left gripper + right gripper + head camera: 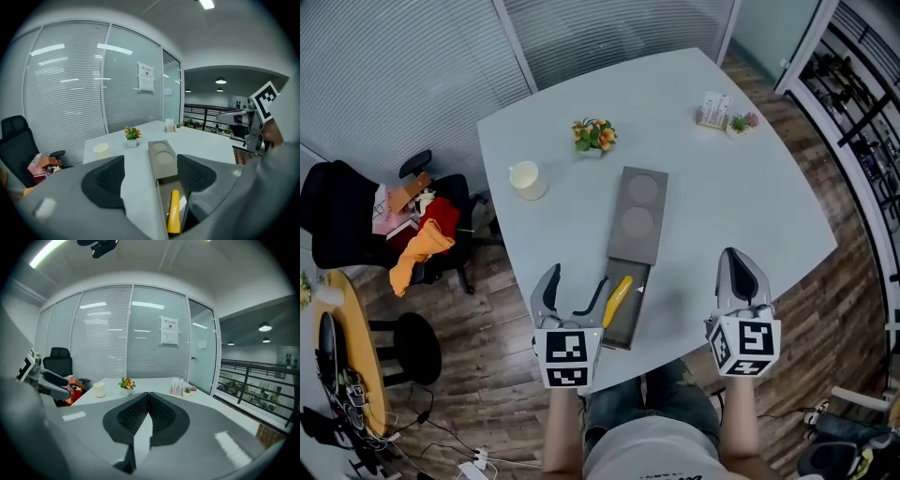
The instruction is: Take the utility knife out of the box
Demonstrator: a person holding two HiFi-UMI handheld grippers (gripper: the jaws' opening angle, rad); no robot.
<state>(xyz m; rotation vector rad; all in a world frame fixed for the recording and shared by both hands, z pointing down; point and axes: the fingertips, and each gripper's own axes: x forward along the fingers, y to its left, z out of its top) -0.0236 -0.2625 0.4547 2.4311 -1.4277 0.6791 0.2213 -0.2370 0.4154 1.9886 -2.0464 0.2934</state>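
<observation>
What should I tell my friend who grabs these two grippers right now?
Left gripper: fingers apart, holding nothing, right beside the open end of the box.
Right gripper: fingers together, empty, off to the side near the table edge.
Utility knife: yellow, lying in the open near end of the box, not gripped.
Done: the box is open.
Left: close the left fingers on the knife and lift it out.

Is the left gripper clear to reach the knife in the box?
Probably yes: the left gripper is open beside the box's open end, and nothing covers the utility knife.
</observation>
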